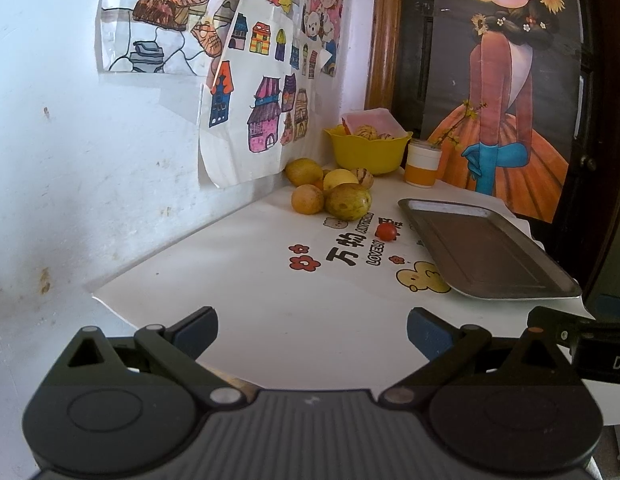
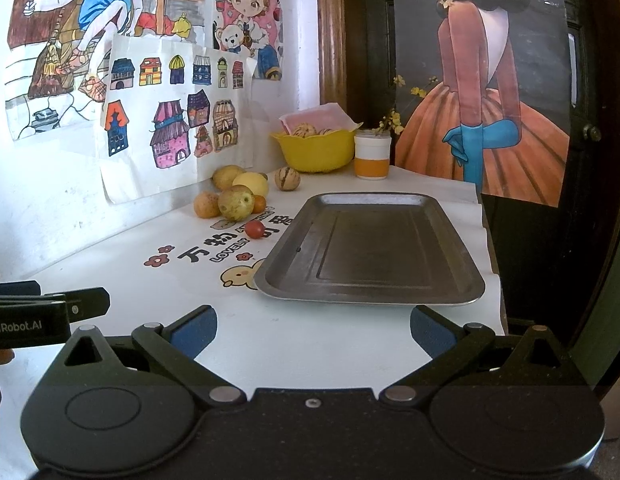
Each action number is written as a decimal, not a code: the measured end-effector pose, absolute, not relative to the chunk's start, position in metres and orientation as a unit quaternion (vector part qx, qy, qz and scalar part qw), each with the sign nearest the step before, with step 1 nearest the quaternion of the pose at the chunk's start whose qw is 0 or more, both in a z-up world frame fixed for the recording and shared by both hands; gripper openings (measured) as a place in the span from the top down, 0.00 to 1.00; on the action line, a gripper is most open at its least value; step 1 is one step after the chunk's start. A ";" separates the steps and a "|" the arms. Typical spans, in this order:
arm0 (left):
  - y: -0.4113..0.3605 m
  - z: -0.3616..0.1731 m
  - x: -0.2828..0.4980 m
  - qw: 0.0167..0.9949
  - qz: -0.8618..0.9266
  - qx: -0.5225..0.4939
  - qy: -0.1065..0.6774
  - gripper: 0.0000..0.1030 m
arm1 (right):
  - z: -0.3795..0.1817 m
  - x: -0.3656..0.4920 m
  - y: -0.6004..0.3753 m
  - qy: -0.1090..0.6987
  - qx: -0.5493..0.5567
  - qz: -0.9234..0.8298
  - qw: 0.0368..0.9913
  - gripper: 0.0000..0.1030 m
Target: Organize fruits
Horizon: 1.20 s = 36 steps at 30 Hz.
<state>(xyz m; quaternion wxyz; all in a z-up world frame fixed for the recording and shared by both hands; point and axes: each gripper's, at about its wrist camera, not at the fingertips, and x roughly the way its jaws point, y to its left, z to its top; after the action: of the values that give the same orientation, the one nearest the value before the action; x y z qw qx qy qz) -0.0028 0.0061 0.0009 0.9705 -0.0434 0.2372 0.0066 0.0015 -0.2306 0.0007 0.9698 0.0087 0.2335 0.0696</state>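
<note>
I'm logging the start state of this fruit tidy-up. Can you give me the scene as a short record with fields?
surface: white table against a wall
tray: metal tray, nothing on it
loose fruit: pile of yellow-green fruits by the wall; striped fruit apart; cherry tomato alone near the tray
bowl: yellow bowl holding striped fruits, at the back
cup: white-and-orange cup beside the bowl
left tool: open, holding nothing
right tool: open, holding nothing

left gripper (image 1: 312,334): jaws wide, empty | right gripper (image 2: 313,330): jaws wide, empty
</note>
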 end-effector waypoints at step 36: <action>0.003 0.003 0.003 0.968 0.015 -0.033 0.250 0.00 | 0.001 0.003 -0.227 0.235 -0.001 0.075 0.969 0.01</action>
<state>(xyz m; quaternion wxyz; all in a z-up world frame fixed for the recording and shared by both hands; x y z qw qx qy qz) 0.0033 0.0032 0.0029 0.9676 -0.0331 0.2500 0.0155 0.0033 -0.2269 0.0014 0.9691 -0.0010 0.2348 0.0755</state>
